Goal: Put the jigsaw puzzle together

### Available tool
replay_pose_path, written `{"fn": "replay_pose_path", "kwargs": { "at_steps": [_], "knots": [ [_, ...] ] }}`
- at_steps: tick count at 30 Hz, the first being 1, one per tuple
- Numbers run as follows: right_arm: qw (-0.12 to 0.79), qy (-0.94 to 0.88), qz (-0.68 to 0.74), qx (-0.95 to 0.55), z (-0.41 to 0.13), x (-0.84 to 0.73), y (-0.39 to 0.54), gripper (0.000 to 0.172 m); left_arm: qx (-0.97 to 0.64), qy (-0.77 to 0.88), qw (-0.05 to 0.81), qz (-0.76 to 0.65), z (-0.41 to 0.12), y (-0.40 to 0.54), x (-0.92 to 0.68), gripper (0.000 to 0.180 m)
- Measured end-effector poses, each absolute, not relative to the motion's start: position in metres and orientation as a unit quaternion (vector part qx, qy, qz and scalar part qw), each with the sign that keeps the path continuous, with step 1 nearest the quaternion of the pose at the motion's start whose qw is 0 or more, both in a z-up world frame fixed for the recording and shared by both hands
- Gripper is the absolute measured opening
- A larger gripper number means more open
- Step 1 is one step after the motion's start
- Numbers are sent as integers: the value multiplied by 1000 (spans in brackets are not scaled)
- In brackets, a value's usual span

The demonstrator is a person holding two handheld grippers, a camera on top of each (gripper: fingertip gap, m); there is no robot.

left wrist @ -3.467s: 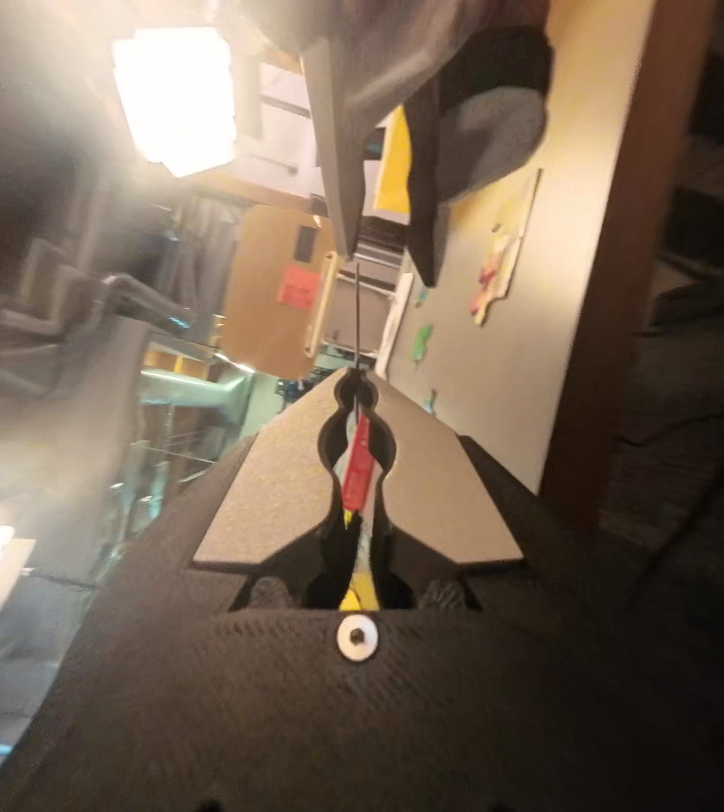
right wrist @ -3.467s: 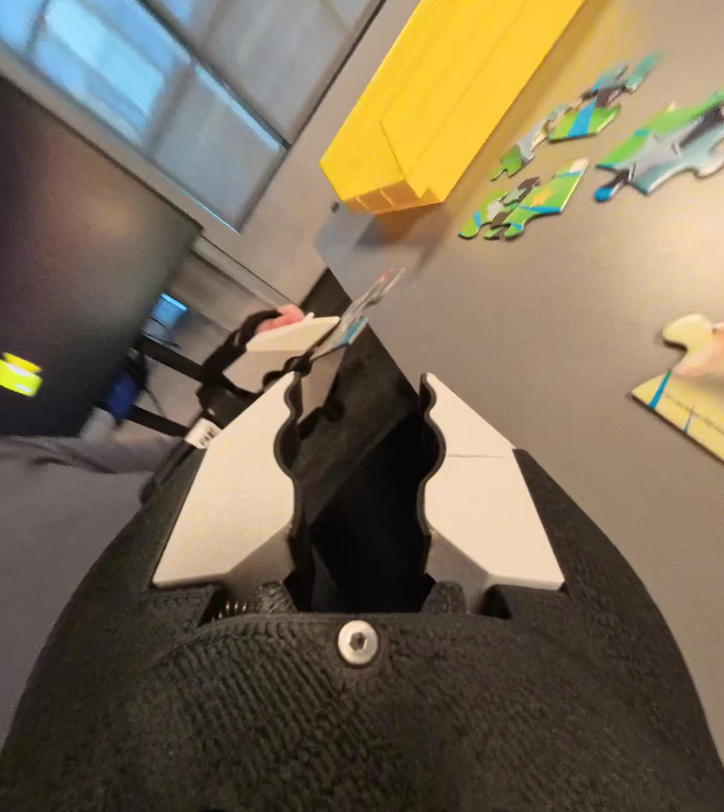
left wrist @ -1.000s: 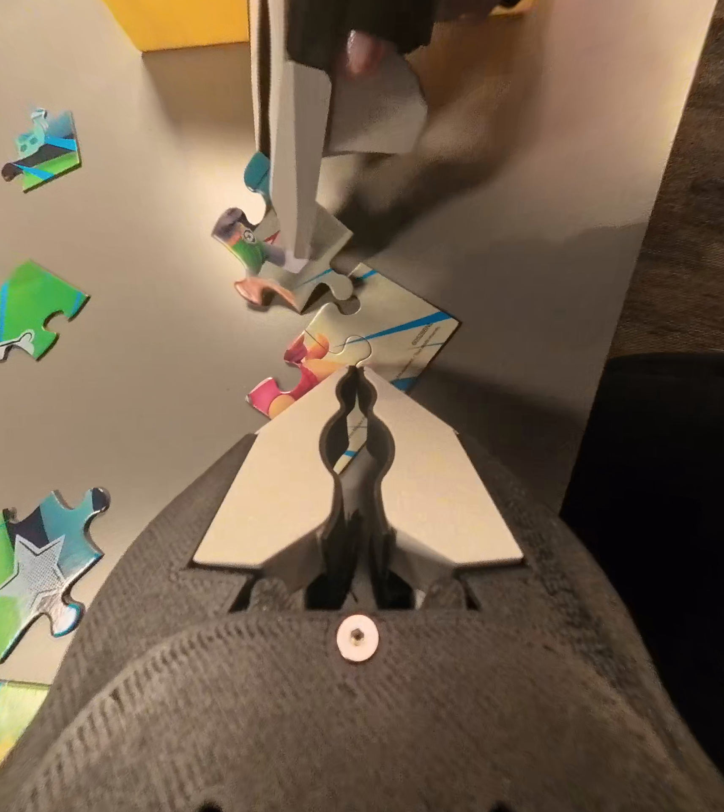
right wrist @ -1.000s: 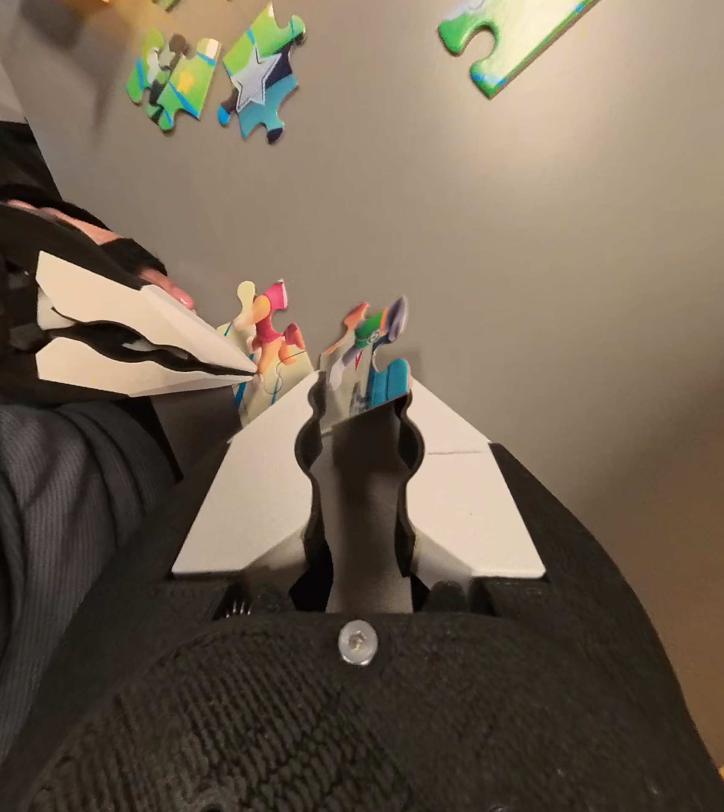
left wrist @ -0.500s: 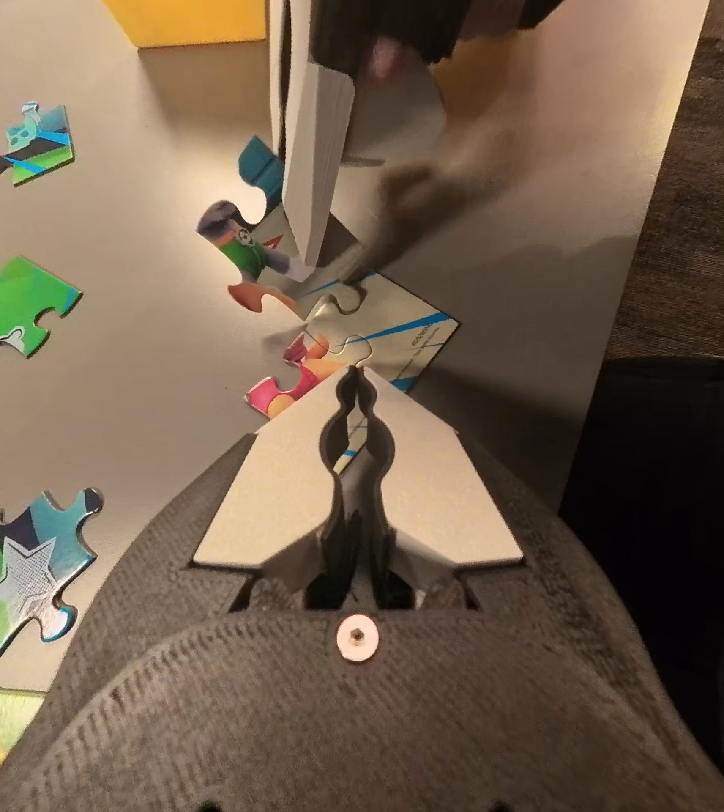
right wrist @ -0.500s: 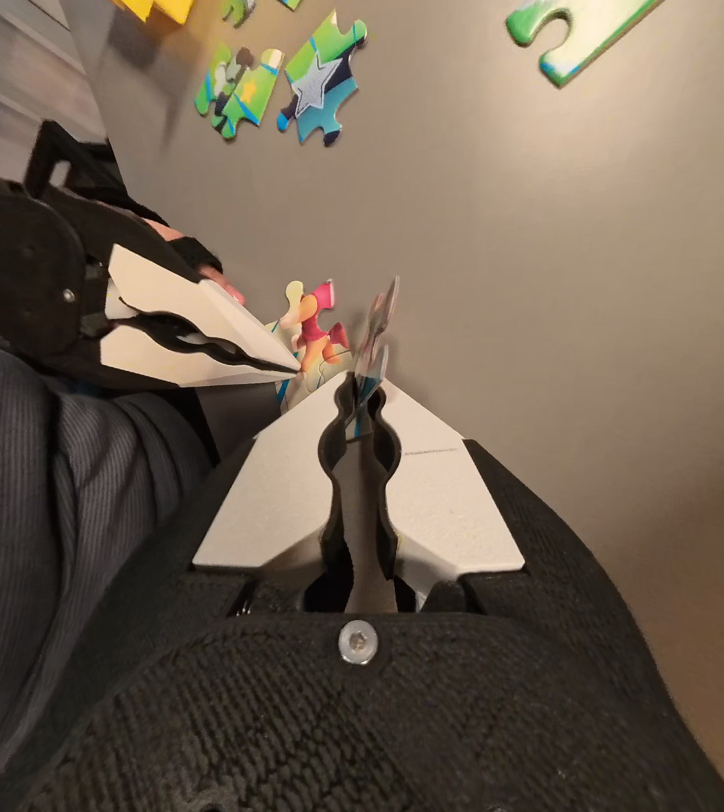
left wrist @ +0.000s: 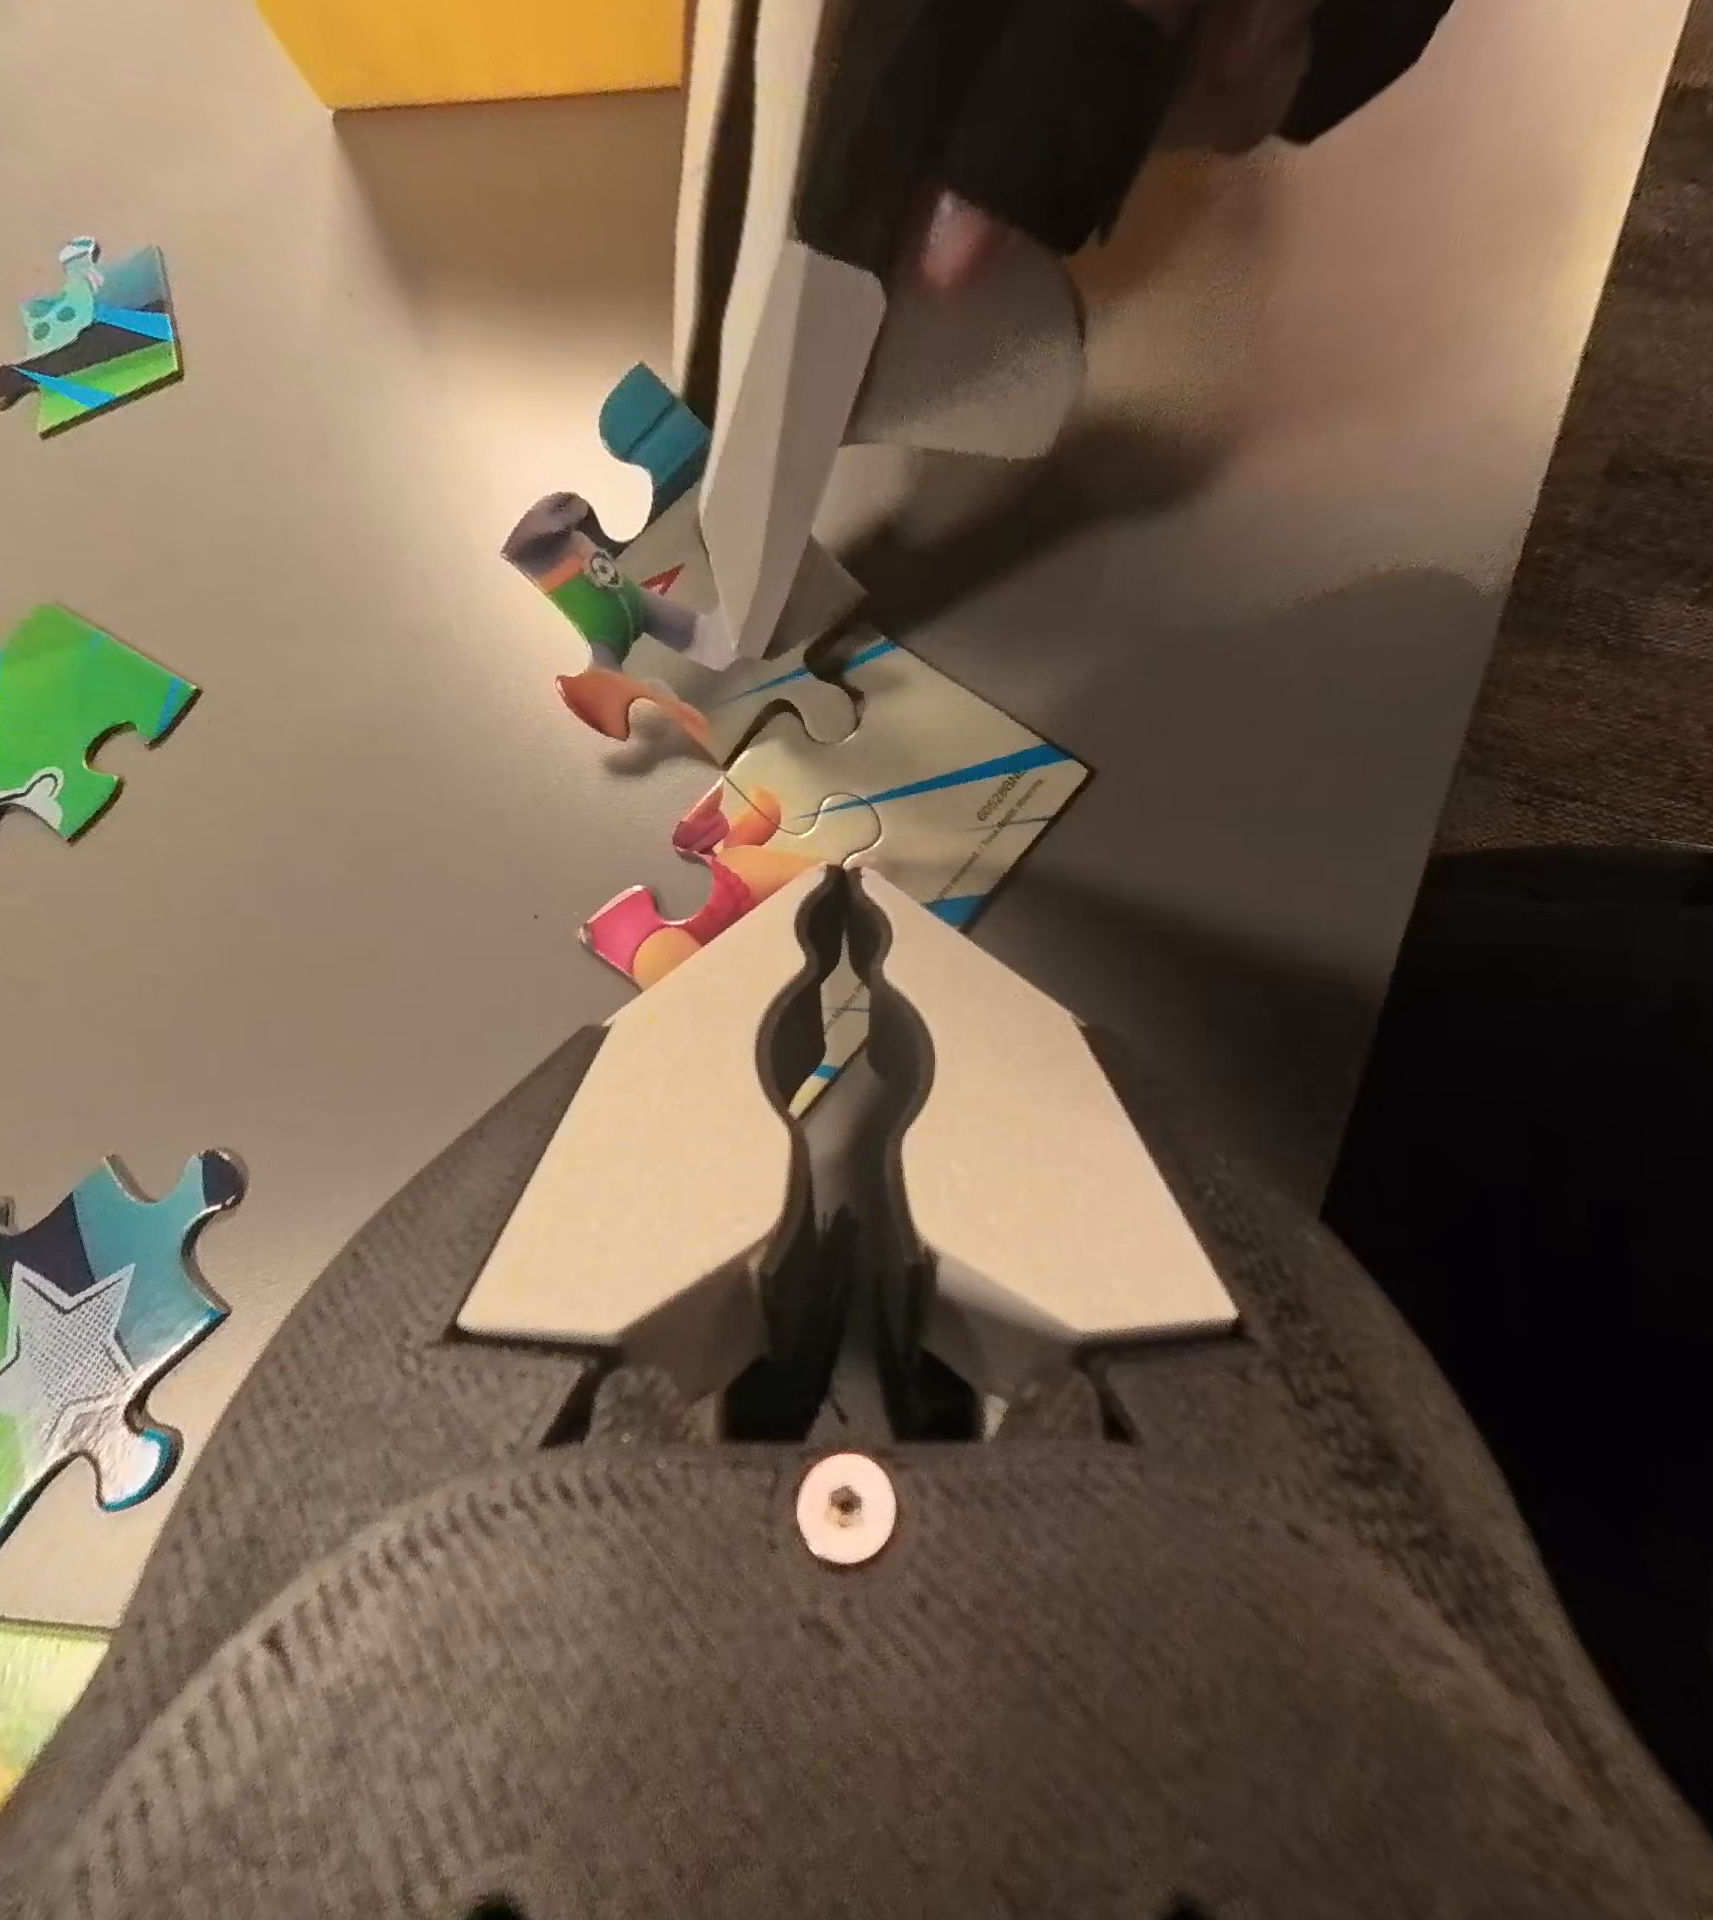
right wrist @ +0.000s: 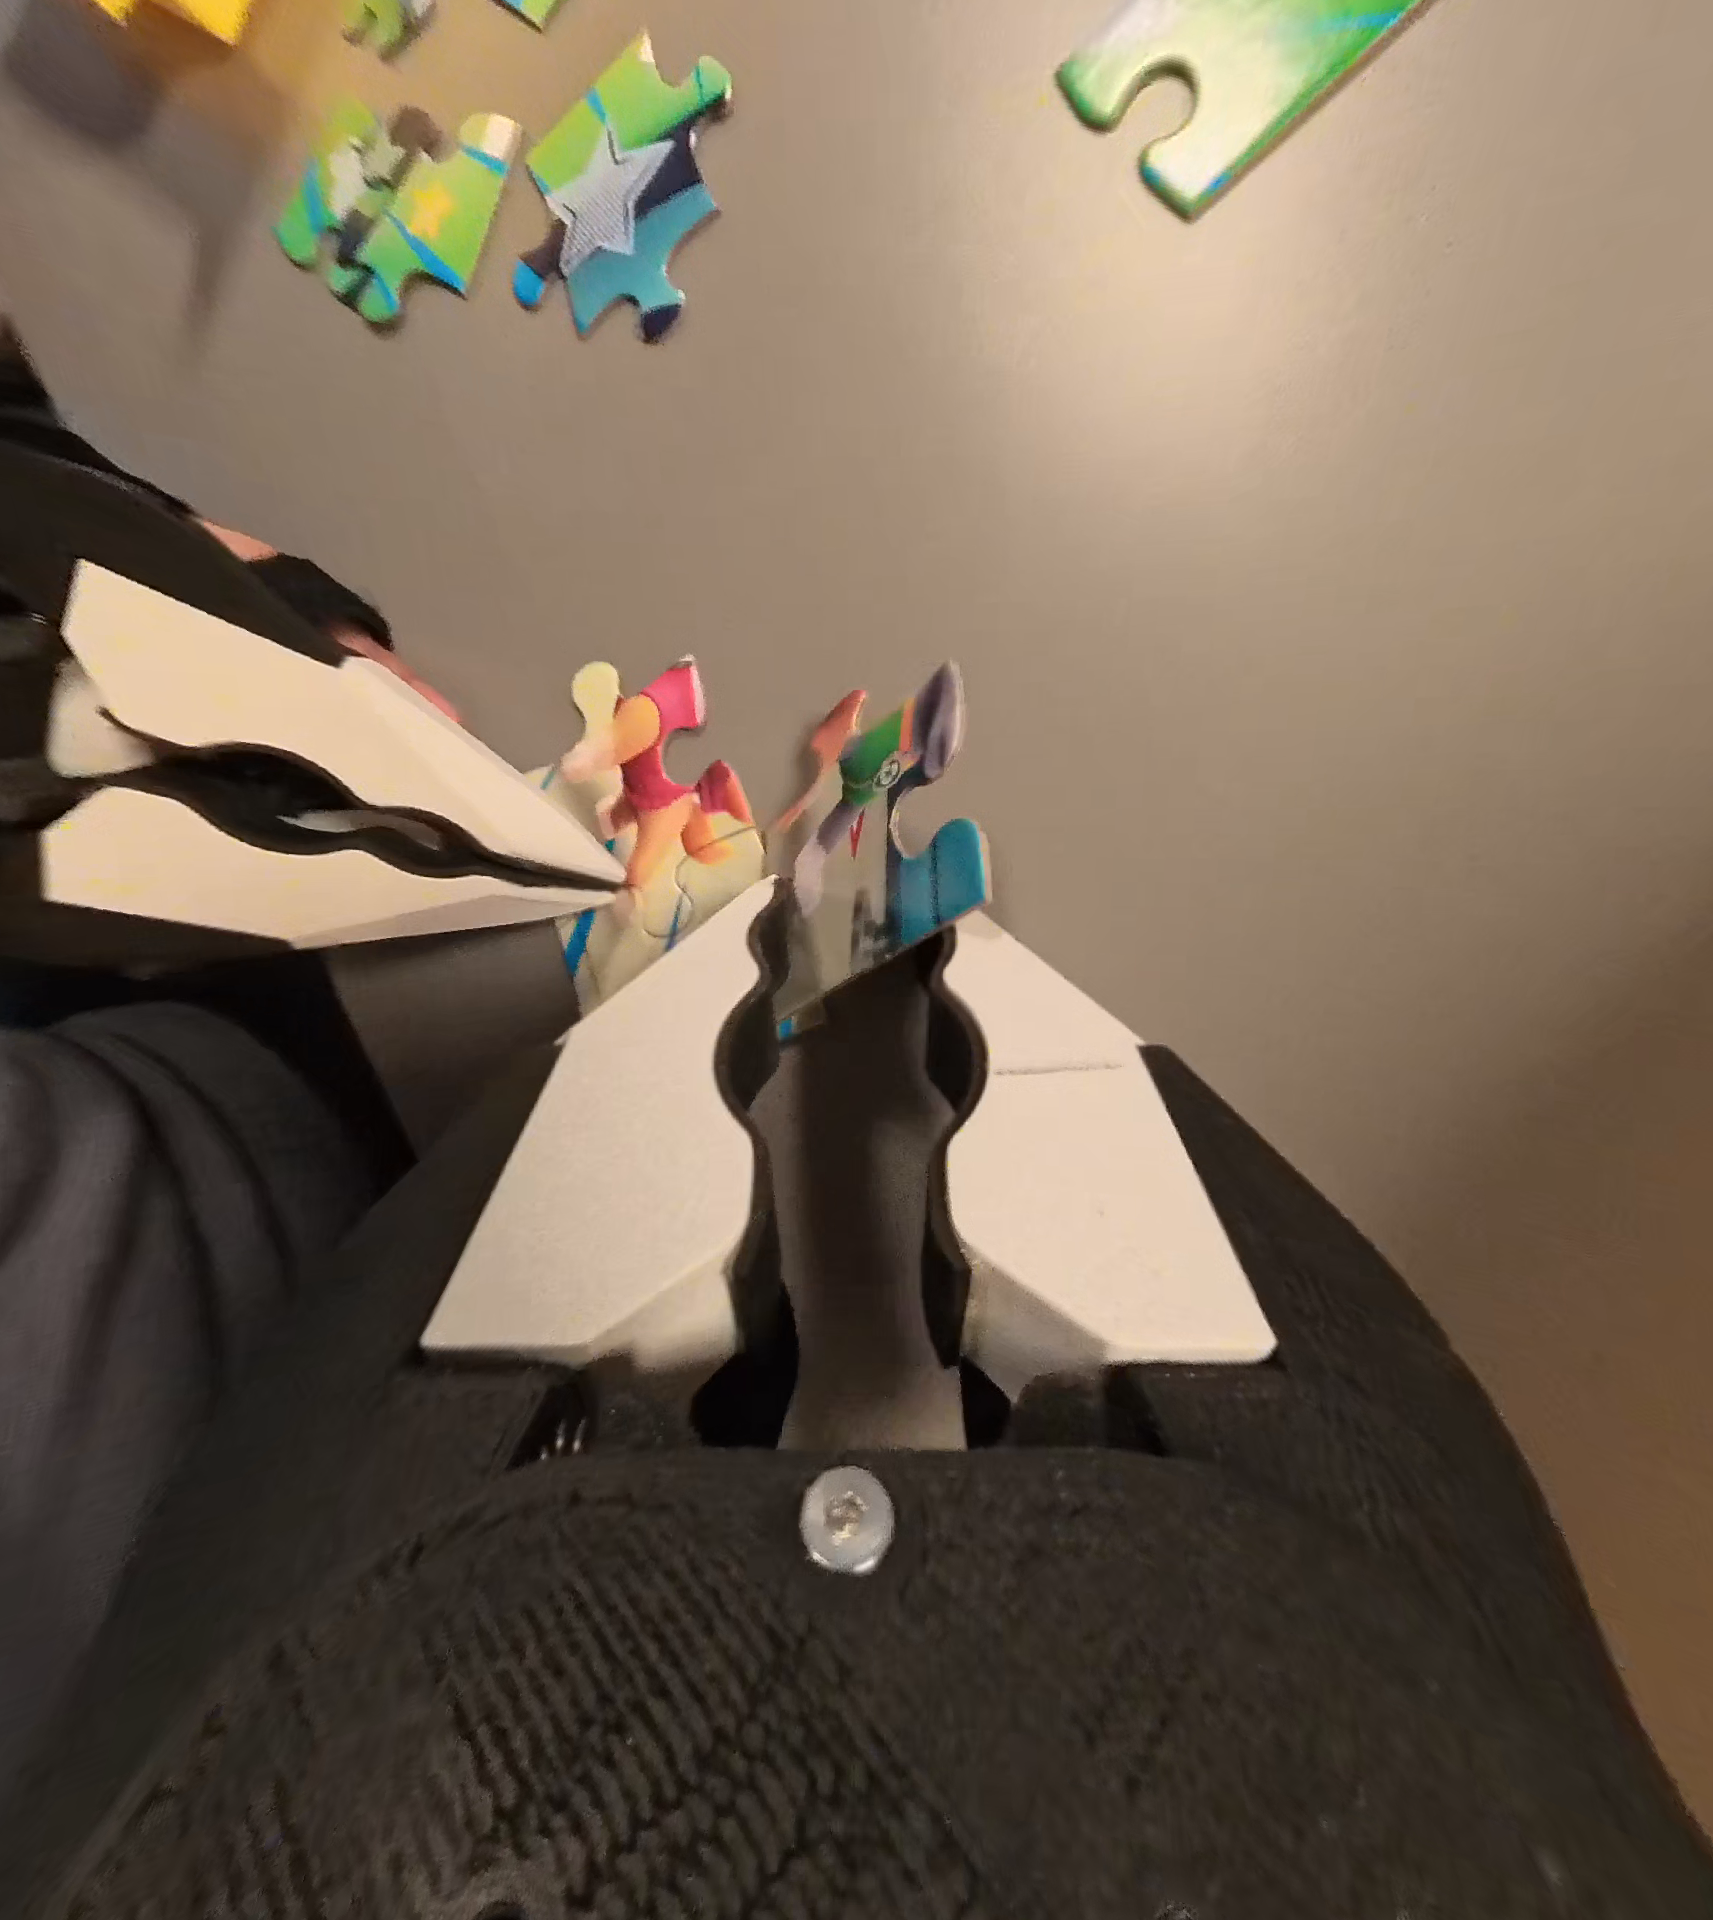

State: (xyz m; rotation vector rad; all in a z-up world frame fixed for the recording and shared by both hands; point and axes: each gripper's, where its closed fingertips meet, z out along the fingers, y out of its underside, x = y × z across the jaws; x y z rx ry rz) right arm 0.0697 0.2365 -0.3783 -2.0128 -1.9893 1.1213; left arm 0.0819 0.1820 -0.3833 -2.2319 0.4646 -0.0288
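Between right tongs (right wrist: pixel 857 909): loose green/teal puzzle pc (right wrist: pixel 893 831), flat on table (right wrist: pixel 1351 623).

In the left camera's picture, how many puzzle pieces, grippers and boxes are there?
Joined puzzle pieces: 2
Separate puzzle pieces: 5, one cut off at the edge
Grippers: 2, left gripper and right gripper
Yellow box: 1
Total: 10

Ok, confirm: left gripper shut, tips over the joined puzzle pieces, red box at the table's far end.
The box is yellow, not red; the left wrist view shows it. The left gripper is shut, tips over the joined pieces.
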Motion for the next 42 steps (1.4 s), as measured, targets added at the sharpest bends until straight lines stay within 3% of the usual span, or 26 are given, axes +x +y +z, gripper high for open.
{"fn": "replay_pose_path", "kwargs": {
  "at_steps": [9, 15, 21, 26, 31, 42],
  "knots": [
    [159, -726, 244, -622, -383, 73, 247, 60, -890, 185, 417, -14, -383, 182, 82, 0],
    [148, -721, 245, -631, -380, 83, 251, 77, -890, 184, 417, -16, -383, 182, 82, 0],
    [134, -712, 293, -624, -379, 82, 246, 70, -890, 185, 417, -16, -383, 182, 82, 0],
    [193, -709, 303, -607, -368, 69, 253, 26, -890, 183, 417, -15, -383, 183, 82, 0],
    [169, -724, 285, -605, -381, 70, 250, 7, -891, 185, 414, -1, -383, 186, 83, 0],
    [250, -713, 249, -606, -382, 67, 259, 0, -893, 173, 415, 0, -384, 188, 83, 0]
  ]
}}
